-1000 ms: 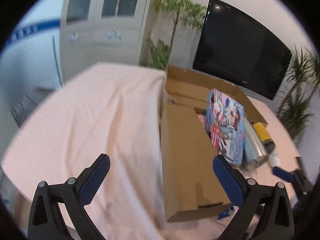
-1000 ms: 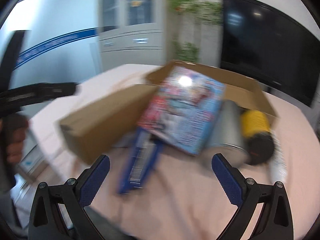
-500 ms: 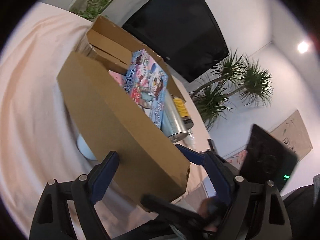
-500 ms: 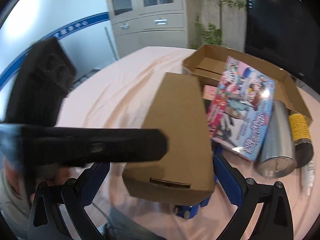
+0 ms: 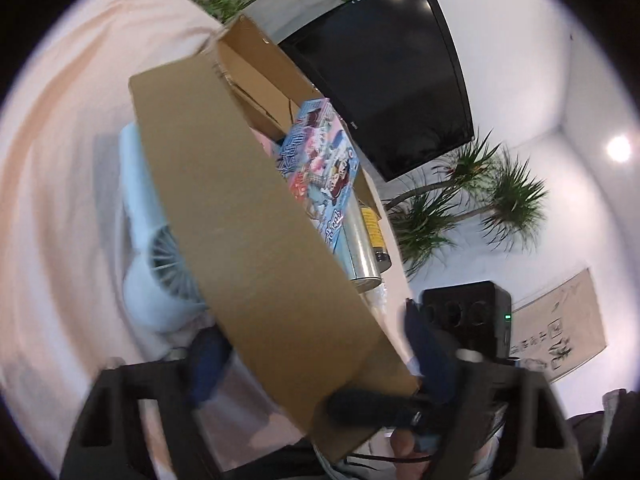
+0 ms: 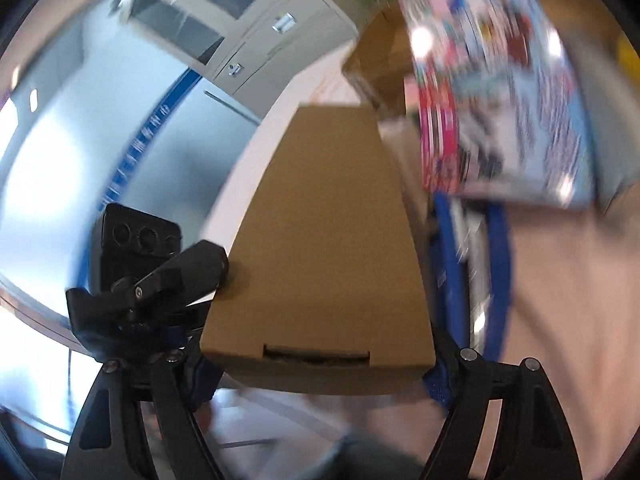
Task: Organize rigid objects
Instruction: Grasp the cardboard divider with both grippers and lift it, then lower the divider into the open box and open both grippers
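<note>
two hand-held grippers converge on the near end of a long, flat brown cardboard box [image 6: 324, 240] that lies on a table draped in pale pink cloth [image 5: 60, 168]. the left hand-held gripper [image 5: 320, 364] and the right hand-held gripper [image 6: 320, 364] each straddle the box end, and their jaws have just been closing with the box between them. in the right wrist view the blue pads sit at the box's lower corners; in the left wrist view they flank its sides, but blur hides whether any pad actually presses, so neither grip can be called clenched yet.

behind the brown box stands an open cardboard carton [image 5: 256, 72], with a colourful printed toy box [image 5: 320, 172] leaning beside it, and next to that a silver metal can [image 5: 362, 248] and a yellow cylinder [image 5: 372, 224]. a pale blue fan-like appliance [image 5: 160, 248] lies partly under the box's left side. a blue-framed object [image 6: 468, 264] rests just right of the box.

the step in hand appears to be securing a two-handed grasp. the next move likely calls for both pairs of jaws to finish closing evenly, then a level lift that clears the fan and the blue-framed object.
</note>
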A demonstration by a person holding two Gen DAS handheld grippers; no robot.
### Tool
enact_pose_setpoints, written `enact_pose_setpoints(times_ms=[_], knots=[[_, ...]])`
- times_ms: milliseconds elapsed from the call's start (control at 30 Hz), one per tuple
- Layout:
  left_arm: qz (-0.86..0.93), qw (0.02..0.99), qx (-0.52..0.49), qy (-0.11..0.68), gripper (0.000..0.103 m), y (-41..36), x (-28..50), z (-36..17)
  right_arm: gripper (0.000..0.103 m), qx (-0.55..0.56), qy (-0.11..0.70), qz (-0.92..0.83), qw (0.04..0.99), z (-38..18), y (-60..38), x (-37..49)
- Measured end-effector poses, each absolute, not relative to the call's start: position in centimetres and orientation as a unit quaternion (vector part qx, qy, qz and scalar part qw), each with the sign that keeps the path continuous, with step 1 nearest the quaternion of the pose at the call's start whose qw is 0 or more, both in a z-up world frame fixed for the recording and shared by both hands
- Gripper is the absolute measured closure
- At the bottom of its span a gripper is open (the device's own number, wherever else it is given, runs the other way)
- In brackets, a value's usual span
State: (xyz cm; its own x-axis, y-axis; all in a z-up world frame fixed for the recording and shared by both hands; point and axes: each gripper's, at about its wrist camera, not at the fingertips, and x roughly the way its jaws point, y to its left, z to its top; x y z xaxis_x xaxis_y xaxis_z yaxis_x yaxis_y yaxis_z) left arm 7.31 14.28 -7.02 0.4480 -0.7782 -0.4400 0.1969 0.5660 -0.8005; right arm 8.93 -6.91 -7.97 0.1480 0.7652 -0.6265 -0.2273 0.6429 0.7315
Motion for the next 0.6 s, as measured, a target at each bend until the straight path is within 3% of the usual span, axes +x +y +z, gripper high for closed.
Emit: enact_pose_setpoints(times_ms=[33,133,367,433,500,600], knots=[[-0.303,0.789,-0.328,0.423,0.038,13.7,7.5,-6.4,0.020,0.250,0.560,0.358,0.704,-8.3,-7.3,9.2],[-0.290,0.810,-0.284,0.422,0.047,12.1,7.5,-4.3,0.001,0.188,0.534,0.345,0.748,-6.0,-8.1,9.0],[-0.349,0.809,-0.240,0.408,0.047,6.5,8.3,-3.0,0.001,-0.007,0.441,0.280,0.853,0.7,-9.4,7.5],[-0.362,0.803,-0.244,0.405,0.047,6.1,8.4,-3.0,0.010,-0.024,0.452,0.270,0.850,0.0,-9.3,8.0],[-0.338,0.818,-0.241,0.399,0.047,7.3,7.3,-2.9,0.050,-0.036,0.466,0.258,0.845,-1.8,-8.8,8.3],[-0.262,0.842,-0.250,0.398,0.045,10.4,5.4,-3.1,0.054,-0.012,0.473,0.274,0.837,-2.9,-9.8,9.3]])
